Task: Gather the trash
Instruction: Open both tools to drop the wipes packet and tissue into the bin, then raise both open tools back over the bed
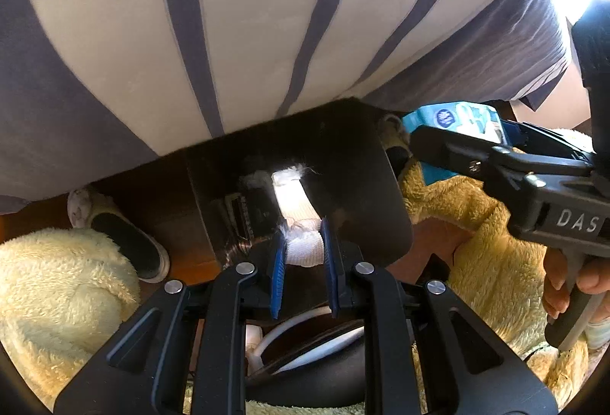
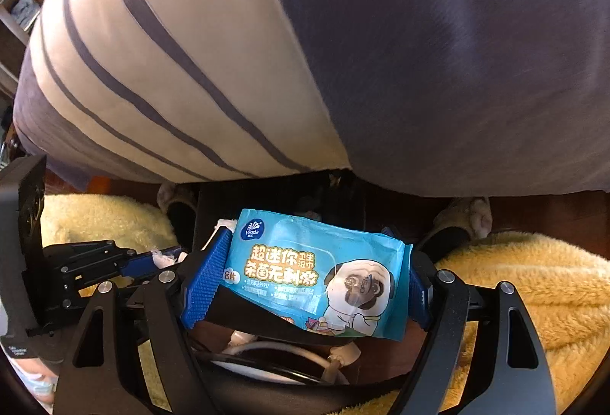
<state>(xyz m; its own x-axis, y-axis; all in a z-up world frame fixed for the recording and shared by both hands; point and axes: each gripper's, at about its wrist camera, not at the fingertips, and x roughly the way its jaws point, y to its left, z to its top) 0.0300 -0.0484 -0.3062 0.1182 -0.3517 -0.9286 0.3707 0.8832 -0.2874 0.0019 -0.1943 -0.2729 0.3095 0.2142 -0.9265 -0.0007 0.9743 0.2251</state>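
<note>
Fig.: both grippers angled steeply down over a dark bin beside a striped bed; I run the rig remotely.

Left gripper (image 1: 303,251): jaws nearly together, pinched on a white tissue wad (image 1: 303,247), which hangs over the dark bin (image 1: 358,178). Wad is soft, v. light, frayed at the edges; it squashes under the pads, so I judge the grip secure but shreds may cling to the blue pads on release.

Right gripper (image 2: 305,274): jaws wide, clamped across the short sides of a blue wet-wipe pack (image 2: 316,270), held just above the bin mouth. Pack is a floppy, glossy film pouch, light & slippery; gripping across its width near mid-body, as here, seems best. An end hold would let it fold.

View diffs: left wrist cam shows the bin interior, a paper strip (image 1: 291,195) already lying inside, a slipper (image 1: 122,235) on the floor & the hand (image 1: 572,285) on the right tool's trigger. Right wrist cam alone shows the pack's printed face and both pads on it; the bin there is mostly hidden behind the pack.
</note>
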